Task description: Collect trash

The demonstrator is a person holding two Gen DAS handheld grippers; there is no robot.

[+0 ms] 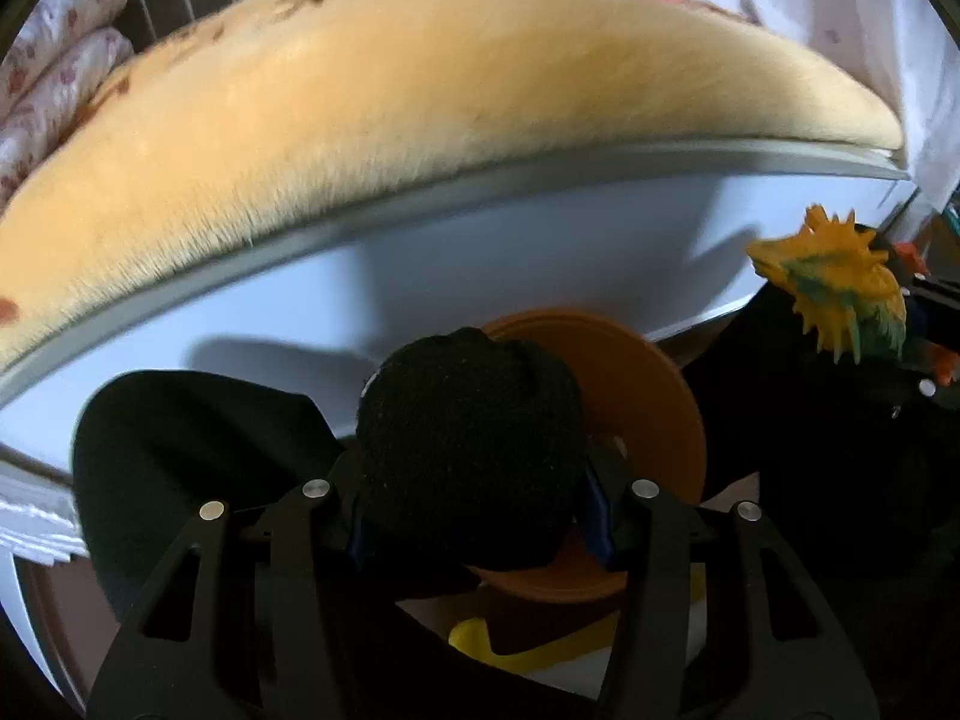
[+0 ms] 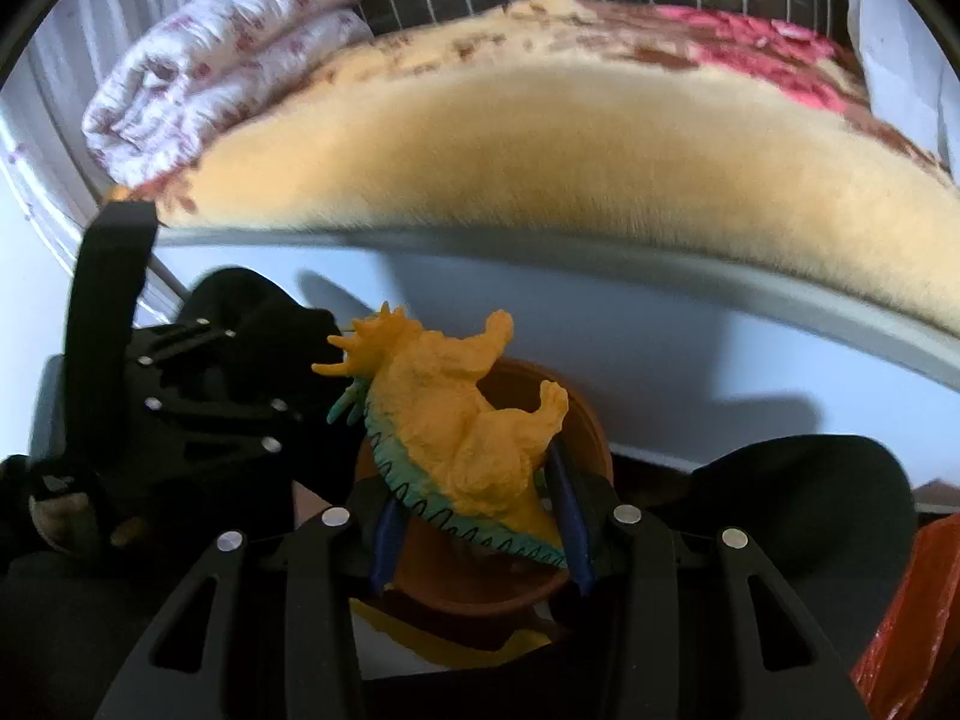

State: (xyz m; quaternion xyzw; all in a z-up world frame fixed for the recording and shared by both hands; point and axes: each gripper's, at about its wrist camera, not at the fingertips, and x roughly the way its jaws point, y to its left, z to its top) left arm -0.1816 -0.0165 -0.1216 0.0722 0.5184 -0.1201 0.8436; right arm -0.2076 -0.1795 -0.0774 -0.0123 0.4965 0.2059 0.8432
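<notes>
1. Here, on the left, we see the left claw (image 1: 474, 516) clamped on a black fuzzy bundle (image 1: 468, 450), which fills the gap between its blue-padded fingers (image 1: 600, 510).
2. That bundle hangs right above a brown pot (image 1: 654, 420); some yellow object (image 1: 540, 654), too hidden for us to name, lies under the pot.
3. Beside it to the right, we see the right claw (image 2: 474, 516) gripping an orange toy dinosaur (image 2: 462, 420) with a teal spiked back, one blue pad pressing each side.
4. The dinosaur sits tilted over the same brown pot (image 2: 576, 420), its horned head pointing towards the left claw (image 2: 180, 396), which appears close by in the right wrist view.
5. Behind both, we see a bed with a white frame (image 2: 660, 348) and a fuzzy tan blanket (image 2: 540, 144), a rolled floral quilt (image 2: 228, 48) at its far left end.
6. At the far right edge lies something red and crinkled (image 2: 906, 630).
</notes>
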